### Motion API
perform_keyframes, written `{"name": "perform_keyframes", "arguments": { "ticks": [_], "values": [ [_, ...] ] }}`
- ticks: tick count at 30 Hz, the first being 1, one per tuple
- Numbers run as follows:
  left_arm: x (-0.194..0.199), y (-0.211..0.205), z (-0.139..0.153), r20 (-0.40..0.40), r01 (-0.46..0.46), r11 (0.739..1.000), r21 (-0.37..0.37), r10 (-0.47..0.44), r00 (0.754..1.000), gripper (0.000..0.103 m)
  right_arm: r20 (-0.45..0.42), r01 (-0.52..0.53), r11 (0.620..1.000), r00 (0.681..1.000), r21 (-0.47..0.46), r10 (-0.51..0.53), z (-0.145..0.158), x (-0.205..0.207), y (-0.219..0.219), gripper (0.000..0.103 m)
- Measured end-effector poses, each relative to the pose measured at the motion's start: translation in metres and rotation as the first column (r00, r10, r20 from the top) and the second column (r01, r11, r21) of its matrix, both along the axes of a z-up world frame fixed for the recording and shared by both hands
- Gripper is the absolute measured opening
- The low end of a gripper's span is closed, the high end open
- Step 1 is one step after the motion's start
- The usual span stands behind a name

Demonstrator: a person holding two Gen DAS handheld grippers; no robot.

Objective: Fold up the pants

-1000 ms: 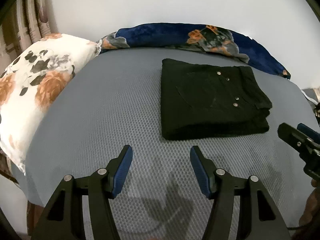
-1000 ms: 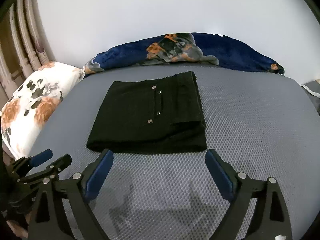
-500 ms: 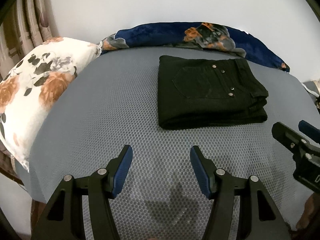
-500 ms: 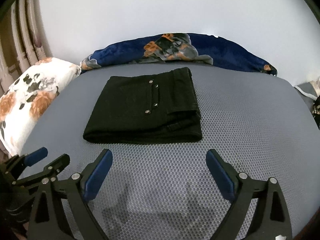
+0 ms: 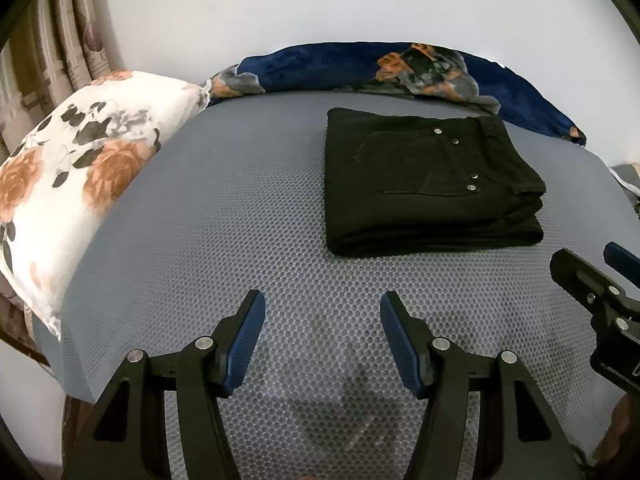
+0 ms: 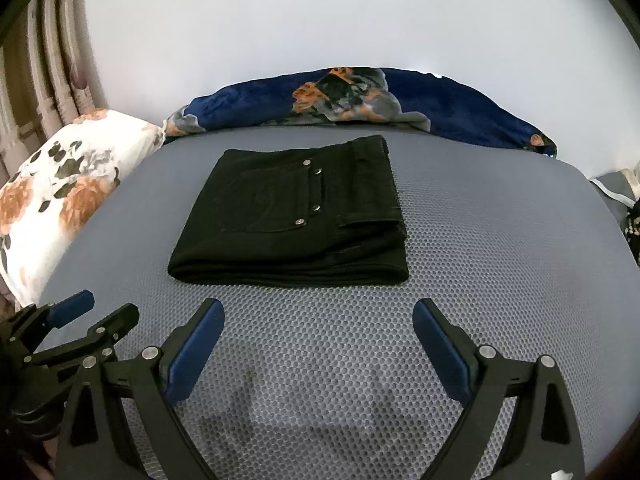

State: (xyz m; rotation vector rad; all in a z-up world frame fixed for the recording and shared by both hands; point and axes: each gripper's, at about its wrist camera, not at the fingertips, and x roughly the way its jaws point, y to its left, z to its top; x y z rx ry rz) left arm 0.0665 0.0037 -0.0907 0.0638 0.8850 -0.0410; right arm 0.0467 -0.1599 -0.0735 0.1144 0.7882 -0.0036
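Observation:
The black pants (image 5: 424,184) lie folded into a neat rectangle on the grey mesh mattress (image 5: 240,216), back pocket and silver rivets up. They also show in the right wrist view (image 6: 296,216). My left gripper (image 5: 322,308) is open and empty, held over the mattress in front of the pants. My right gripper (image 6: 318,314) is open wide and empty, just in front of the pants' near edge. Each gripper shows at the edge of the other's view: the right one (image 5: 592,276) and the left one (image 6: 92,312).
A white floral pillow (image 5: 72,176) lies at the left end of the mattress. A dark blue floral blanket (image 5: 384,68) runs along the white wall behind the pants. Curtains (image 6: 40,80) hang at the far left. The mattress's near left corner (image 5: 76,376) drops off.
Both grippers have drawn back from the folded pants and risen a little. The pants look smaller and farther away. Both stay open and empty.

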Motion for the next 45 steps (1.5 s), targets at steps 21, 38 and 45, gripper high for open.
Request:
{"name": "perform_keyframes", "arguments": {
  "ticks": [21, 38, 45],
  "values": [
    [0.004, 0.001, -0.006, -0.021, 0.002, 1.000, -0.005, -0.002, 1.000, 0.061, -0.022, -0.014, 1.000, 1.000, 0.001, 0.014, -0.007, 0.006, 0.005, 0.094],
    [0.003, 0.000, -0.010, -0.023, 0.005, 1.000, -0.010, -0.005, 1.000, 0.061, -0.033, -0.014, 1.000, 0.999, 0.014, 0.014, -0.010, 0.006, 0.003, 0.094],
    [0.003, 0.000, -0.010, -0.023, 0.008, 1.000, -0.014, -0.008, 1.000, 0.061, -0.040, -0.011, 1.000, 0.999, 0.015, 0.011, -0.012, 0.006, 0.004, 0.094]
  ]
}}
